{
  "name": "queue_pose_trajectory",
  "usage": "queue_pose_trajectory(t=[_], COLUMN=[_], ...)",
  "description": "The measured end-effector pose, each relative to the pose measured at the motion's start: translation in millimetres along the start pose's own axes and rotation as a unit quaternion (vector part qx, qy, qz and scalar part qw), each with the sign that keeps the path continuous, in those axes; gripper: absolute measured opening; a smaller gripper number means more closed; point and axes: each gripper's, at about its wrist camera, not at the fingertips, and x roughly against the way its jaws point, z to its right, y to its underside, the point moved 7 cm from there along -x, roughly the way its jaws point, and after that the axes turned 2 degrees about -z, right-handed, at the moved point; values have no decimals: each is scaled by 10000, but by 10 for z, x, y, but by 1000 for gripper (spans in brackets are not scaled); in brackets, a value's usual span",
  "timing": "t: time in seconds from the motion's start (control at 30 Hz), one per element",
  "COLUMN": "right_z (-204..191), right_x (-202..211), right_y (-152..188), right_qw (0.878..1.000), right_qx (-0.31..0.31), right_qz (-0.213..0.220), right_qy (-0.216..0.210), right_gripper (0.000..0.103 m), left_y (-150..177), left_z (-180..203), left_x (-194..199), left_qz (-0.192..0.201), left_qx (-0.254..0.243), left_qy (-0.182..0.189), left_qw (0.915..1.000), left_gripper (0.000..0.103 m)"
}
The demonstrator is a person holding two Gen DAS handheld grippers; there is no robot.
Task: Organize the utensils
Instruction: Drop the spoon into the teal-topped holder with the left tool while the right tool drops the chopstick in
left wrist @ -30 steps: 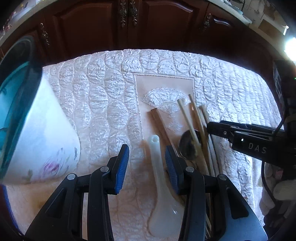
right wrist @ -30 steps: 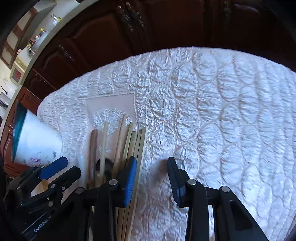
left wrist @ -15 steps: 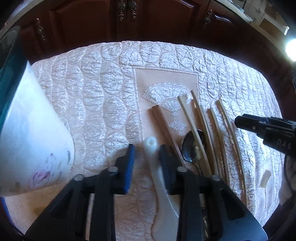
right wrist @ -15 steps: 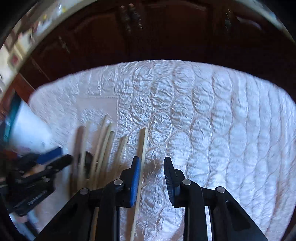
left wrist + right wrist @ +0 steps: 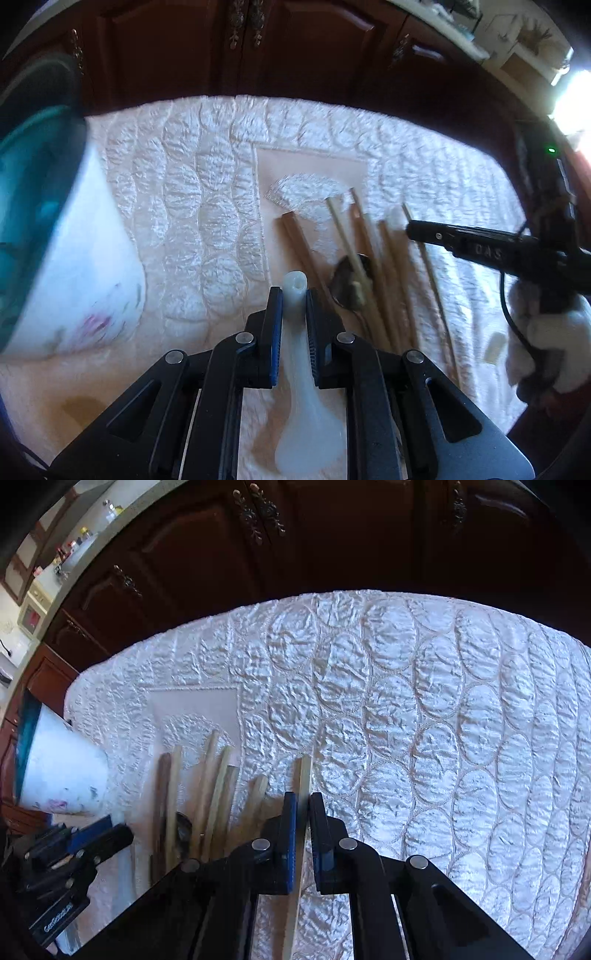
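While the left gripper (image 5: 294, 295) clamps the handle of a white ceramic soup spoon (image 5: 303, 402), the spoon's long axis runs along the fingers: the hollow handle end points away from the camera and the bowl lies near it, low between the gripper arms. The blue-padded fingers (image 5: 276, 325) are narrow, pressed against both sides of the handle. The right gripper (image 5: 303, 805) is likewise narrowed, with its jaws closed on a single pale wooden chopstick (image 5: 300, 853). That chopstick runs lengthwise through the jaws, its far tip projecting just past the fingertips, its near end continuing below the frame.

To the right of the spoon, in the left wrist view, lies a loose row of wooden chopsticks (image 5: 373, 266), roughly parallel and slightly fanned, pointing away from the camera. A dark metal spoon (image 5: 347, 280) lies among them, partly covered by one stick. These sit just beside the left gripper's right finger.

A white flower-printed cup (image 5: 74, 273) with a teal interior lies tilted on its side at the left, well apart from the utensils.

All items rest on a quilted, pale satin tablecloth (image 5: 424, 720) with oval puffed stitching and a smooth rectangular panel bearing a fan motif. Dark carved wooden cabinets (image 5: 295, 535) stand behind the table.
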Motion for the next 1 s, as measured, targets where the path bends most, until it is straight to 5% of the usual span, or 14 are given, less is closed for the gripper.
queue_pose_trajectory(t=[0.43,0.8,1.0], right_z=[-342,-1269,-1963], right_x=[1437,2349,2479], right_y=[177,-150,-477], right_qw=[9924,9683,9511], right_qx=[479,1039,1208], right_qz=[1033,2052,2563], right_qy=[-476,-972,-1226], right_gripper=[5,5,5], left_y=[160,-24,-318], left_z=[24,-163,-553], left_x=[978,1910,2453], left_qz=[662,1227,1732], left_qx=[-273,-218,-148], left_qy=[188,330,-245], left_qw=[9973,9917,9845], left_gripper=[8,6,6])
